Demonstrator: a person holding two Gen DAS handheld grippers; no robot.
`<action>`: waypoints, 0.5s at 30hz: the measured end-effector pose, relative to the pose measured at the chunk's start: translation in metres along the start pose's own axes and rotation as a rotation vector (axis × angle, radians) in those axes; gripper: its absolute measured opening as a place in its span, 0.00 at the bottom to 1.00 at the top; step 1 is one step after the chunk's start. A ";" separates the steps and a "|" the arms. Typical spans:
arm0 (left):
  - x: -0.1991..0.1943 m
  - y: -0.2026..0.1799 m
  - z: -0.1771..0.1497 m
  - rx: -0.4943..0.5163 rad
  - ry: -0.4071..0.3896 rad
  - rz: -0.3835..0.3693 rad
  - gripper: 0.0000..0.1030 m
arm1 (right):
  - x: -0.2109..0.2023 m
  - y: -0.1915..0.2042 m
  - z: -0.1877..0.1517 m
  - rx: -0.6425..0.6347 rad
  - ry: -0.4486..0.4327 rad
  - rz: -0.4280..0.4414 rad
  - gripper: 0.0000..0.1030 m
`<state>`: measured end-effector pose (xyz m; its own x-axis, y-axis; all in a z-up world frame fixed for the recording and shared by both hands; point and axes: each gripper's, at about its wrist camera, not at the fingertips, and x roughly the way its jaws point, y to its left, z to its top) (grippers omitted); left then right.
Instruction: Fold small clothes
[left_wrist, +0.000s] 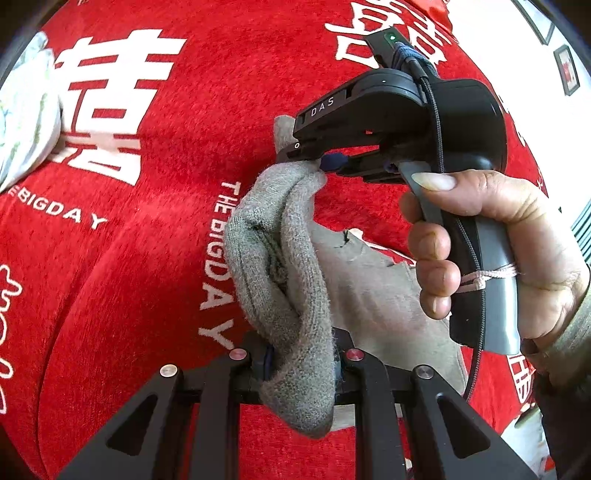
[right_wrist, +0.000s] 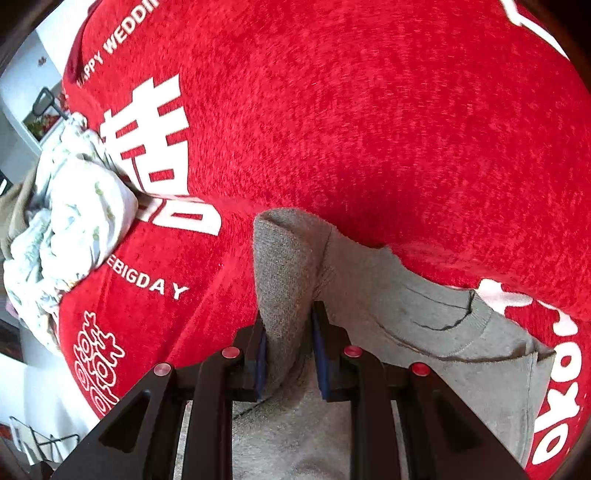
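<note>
A red cloth (right_wrist: 369, 129) covers the worktop, a white bundle (right_wrist: 70, 229) at nine o'clock, and a grey garment (right_wrist: 424, 332) lies centre, one fold pinched in each closed claw, left (left_wrist: 301, 363) and right (right_wrist: 288, 350), seemingly mid-fold; next, carry the fold over and release.
</note>
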<state>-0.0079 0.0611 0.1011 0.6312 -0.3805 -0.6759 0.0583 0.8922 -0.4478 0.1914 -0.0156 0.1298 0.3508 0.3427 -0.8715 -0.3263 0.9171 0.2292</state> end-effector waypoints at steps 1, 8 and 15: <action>0.001 -0.003 0.000 0.007 0.003 0.006 0.19 | -0.003 -0.005 -0.001 0.011 -0.004 0.008 0.22; 0.021 -0.027 -0.011 0.063 0.040 0.065 0.19 | -0.007 -0.053 -0.017 0.121 -0.018 0.091 0.22; 0.033 -0.058 -0.020 0.133 0.053 0.090 0.19 | -0.013 -0.096 -0.033 0.207 -0.066 0.187 0.22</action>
<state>-0.0057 -0.0078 0.0932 0.5970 -0.3064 -0.7415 0.1075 0.9464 -0.3045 0.1888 -0.1147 0.1050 0.3601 0.5165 -0.7769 -0.2073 0.8562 0.4732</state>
